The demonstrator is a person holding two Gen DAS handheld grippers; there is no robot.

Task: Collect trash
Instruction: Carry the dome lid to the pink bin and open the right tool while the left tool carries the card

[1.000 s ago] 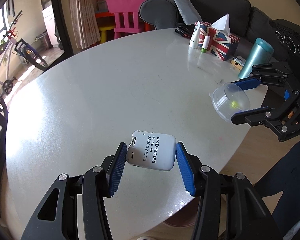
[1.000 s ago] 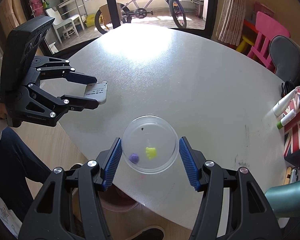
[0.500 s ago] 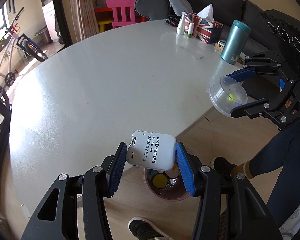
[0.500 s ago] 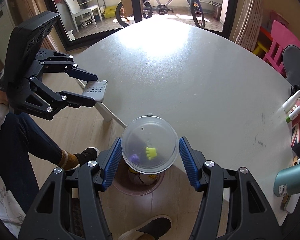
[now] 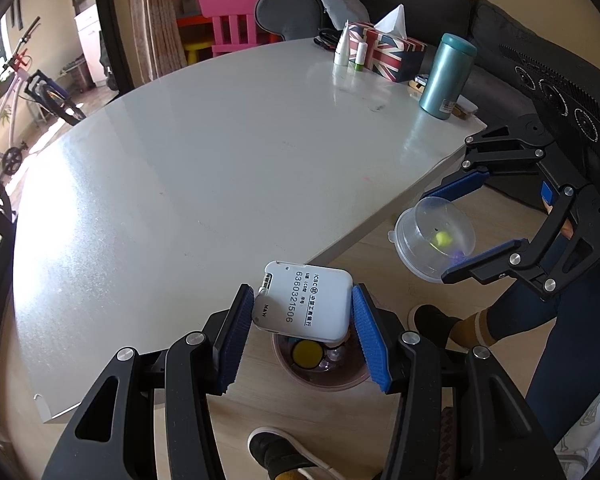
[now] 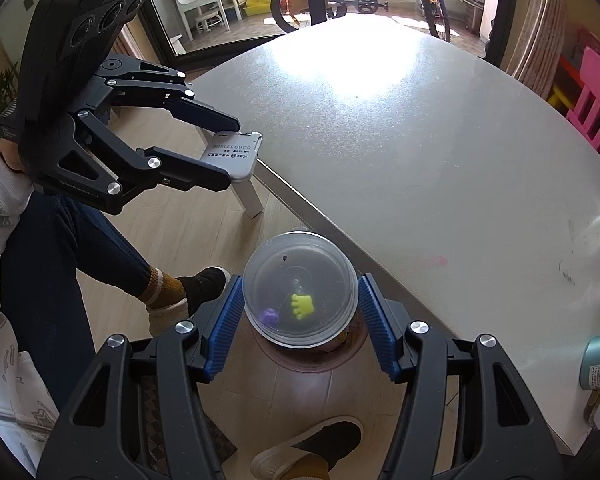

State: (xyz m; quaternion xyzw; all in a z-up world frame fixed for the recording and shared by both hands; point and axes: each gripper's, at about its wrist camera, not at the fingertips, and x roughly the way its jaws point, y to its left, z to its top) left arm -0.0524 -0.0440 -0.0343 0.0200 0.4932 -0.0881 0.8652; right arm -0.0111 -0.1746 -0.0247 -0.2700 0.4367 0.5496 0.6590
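Left tongs (image 5: 303, 332) are clenched on a flat white card device (image 5: 304, 304) printed with a bank logo and a row of digits, holding it tilted in the air just off the near edge of the white worktop (image 5: 204, 168). Directly beneath it, on the wooden floor beside that edge, stands a round pinkish bin (image 5: 320, 372) with a yellow disc and clear plastic inside. To the right, the right tongs (image 6: 300, 320) are clamped on a clear plastic dome container (image 6: 300, 284) holding a small yellow piece and a purple one, also off the worktop's edge and above the same bin (image 6: 300, 360). At the worktop's far right corner stand a teal tumbler (image 5: 446, 76), a Union Jack tissue box (image 5: 384, 54) and two small tubes. The person's dark-trousered legs and slippers show on the floor below.
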